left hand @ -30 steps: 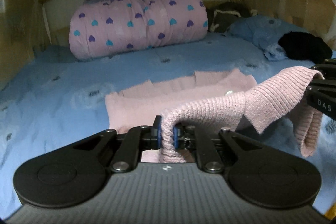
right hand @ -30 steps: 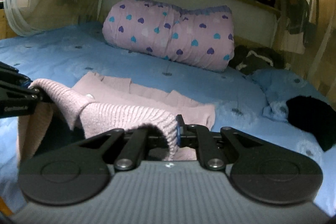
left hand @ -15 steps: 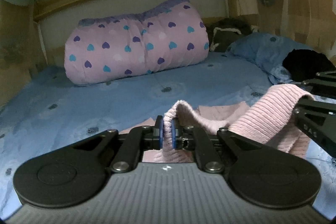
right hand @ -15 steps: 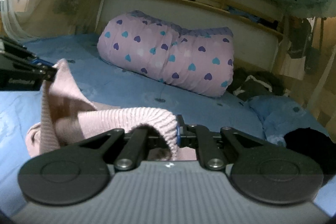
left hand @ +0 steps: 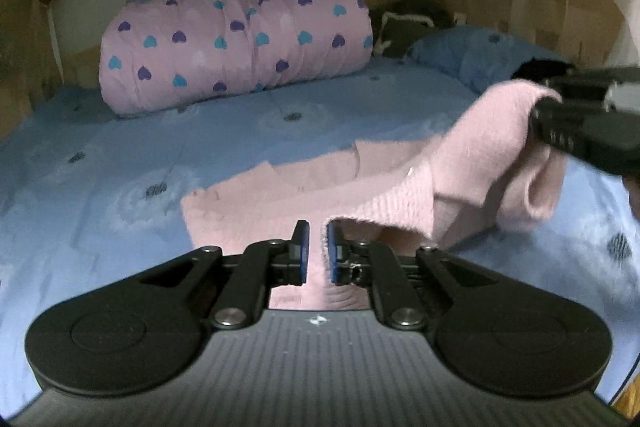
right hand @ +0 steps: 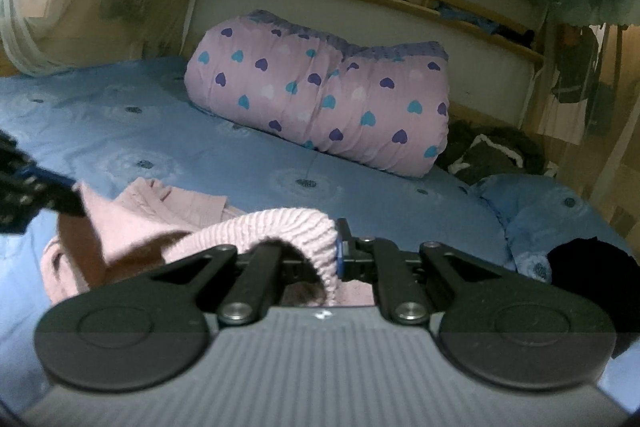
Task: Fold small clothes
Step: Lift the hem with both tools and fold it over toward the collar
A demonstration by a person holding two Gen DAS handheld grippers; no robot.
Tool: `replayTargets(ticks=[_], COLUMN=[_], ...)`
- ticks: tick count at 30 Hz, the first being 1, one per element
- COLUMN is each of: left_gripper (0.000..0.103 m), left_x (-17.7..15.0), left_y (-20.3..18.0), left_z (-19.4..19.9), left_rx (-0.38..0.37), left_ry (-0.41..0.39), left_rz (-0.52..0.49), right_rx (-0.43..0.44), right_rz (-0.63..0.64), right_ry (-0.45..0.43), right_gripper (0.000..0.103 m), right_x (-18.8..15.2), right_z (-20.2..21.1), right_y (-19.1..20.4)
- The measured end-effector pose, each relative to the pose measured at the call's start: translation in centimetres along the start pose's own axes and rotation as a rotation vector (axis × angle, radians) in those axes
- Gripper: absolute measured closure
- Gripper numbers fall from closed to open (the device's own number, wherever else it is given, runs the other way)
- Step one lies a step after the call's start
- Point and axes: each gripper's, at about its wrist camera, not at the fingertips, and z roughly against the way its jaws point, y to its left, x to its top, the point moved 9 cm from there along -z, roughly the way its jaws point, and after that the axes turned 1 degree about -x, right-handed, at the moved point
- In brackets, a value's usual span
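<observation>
Left wrist: the left tongs (left hand: pixel 315 251) have just parted narrowly, dropping the pink sweater (left hand: pixel 280 195) hem onto the bed (left hand: pixel 120 163). Right wrist: the right tongs (right hand: pixel 320 259) still pinch knit, so this fold is half-released.

A bed (left hand: pixel 168 147) covered by a blue sheet with a faint flower print carries everything here. A rolled pink quilt (left hand: pixel 236 47) with purple and teal hearts lies on it against the headboard. In front of the quilt, toward the cameras, a pink knitted garment (left hand: pixel 280 195) lies partly flat on the sheet, its right part raised off it. To the right of the quilt a dark garment with white trim (right hand: pixel 488 151) lies on the bed, and nearer than that a blue pillow (right hand: pixel 560 219) with a black cloth (right hand: pixel 592 267) against it.
</observation>
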Motion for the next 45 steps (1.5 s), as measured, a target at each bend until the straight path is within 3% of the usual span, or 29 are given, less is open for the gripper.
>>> replayTargets(ticks=[2, 3, 5, 7, 9, 13, 18, 23, 24, 25, 27, 28, 35, 40, 45], left_gripper=[0.085, 0.077, 0.058, 0.027, 0.017, 0.015, 0.015, 0.018, 0.034, 0.057, 0.081, 0.084, 0.085, 0.087, 0.088], left_x=[-1.0, -1.5, -2.4, -3.1, -3.9, -5.9, -8.8, -9.9, -9.9, -9.9, -9.8, -9.7, -6.0, -2.9, 2.4], left_y=[0.1, 0.0, -0.3, -0.9, -2.1, -5.9, -7.3, -7.3, -6.9, -6.5, -5.3, -4.7, 0.5, 2.4, 4.0], left_z=[0.1, 0.0, 0.0, 0.1, 0.0, -1.7, -6.2, -9.1, -9.2, -8.9, -8.2, -7.6, -1.8, -0.9, -2.1], left_rx=[-0.008, -0.019, -0.035, -0.035, -0.042, -0.101, 0.041, 0.17, 0.18, 0.174, 0.173, 0.174, 0.225, 0.239, 0.265], left_ry=[0.015, 0.021, 0.023, 0.001, -0.023, 0.018, 0.118, 0.163, 0.154, 0.145, 0.136, 0.125, -0.01, -0.047, -0.086], left_rz=[0.032, 0.052, 0.086, 0.113, 0.13, 0.107, 0.114, 0.062, 0.075, 0.101, 0.124, 0.127, 0.095, 0.071, -0.036], right_rx=[0.001, 0.003, 0.003, 0.003, 0.004, 0.003, 0.001, 0.008, 0.009, 0.009, 0.009, 0.011, 0.032, 0.032, 0.001], right_rz=[-0.006, -0.007, -0.007, -0.007, -0.006, -0.006, -0.01, -0.027, -0.027, -0.026, -0.028, -0.028, -0.021, 0.018, 0.09], right_ry=[0.0, 0.0, 0.0, 0.001, 0.001, 0.001, 0.0, 0.001, 0.0, 0.001, 0.002, 0.003, -0.009, -0.028, -0.05], right_gripper=[0.093, 0.093, 0.093, 0.093, 0.093, 0.093, 0.093, 0.093, 0.093, 0.093, 0.094, 0.094, 0.093, 0.093, 0.093], right_x=[0.0, 0.0, 0.0, 0.0, 0.0, 0.0, 0.1, -0.3, -0.4, -0.4, -0.5, -0.6, -1.0, -0.5, 0.7], right_z=[0.0, 0.1, 0.2, 0.1, 0.1, 0.2, 0.1, 0.7, 0.9, 0.8, 1.0, 1.0, 2.2, 2.4, 1.4], right_y=[0.0, 0.0, 0.0, 0.0, 0.0, 0.0, 0.0, 0.1, 0.1, 0.1, 0.1, 0.1, 0.1, 0.4, 0.5])
